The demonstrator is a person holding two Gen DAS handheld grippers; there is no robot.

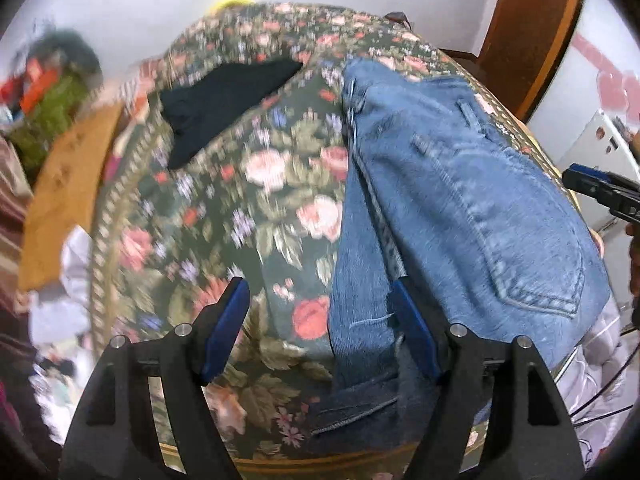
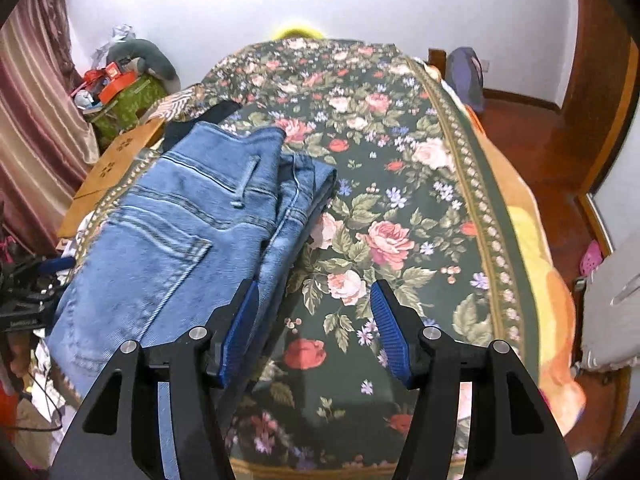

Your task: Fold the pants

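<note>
Both jaws stand wide apart, holding nothing: your left gripper [image 1: 320,308] straddles the pants' [image 1: 460,200] edge, your right gripper [image 2: 314,304] hovers beside them. The pants lie doubled on the floral cloth [image 2: 400,200] toward nine o'clock. Pinch both layers before lifting.

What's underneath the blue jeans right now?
The jeans lie on the floral cloth. A dark garment peeks out beyond them; how far it runs underneath is hidden.

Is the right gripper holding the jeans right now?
No, the right gripper is open, its blue fingers spread apart above the floral cloth, with the jeans lying off to its left.
</note>
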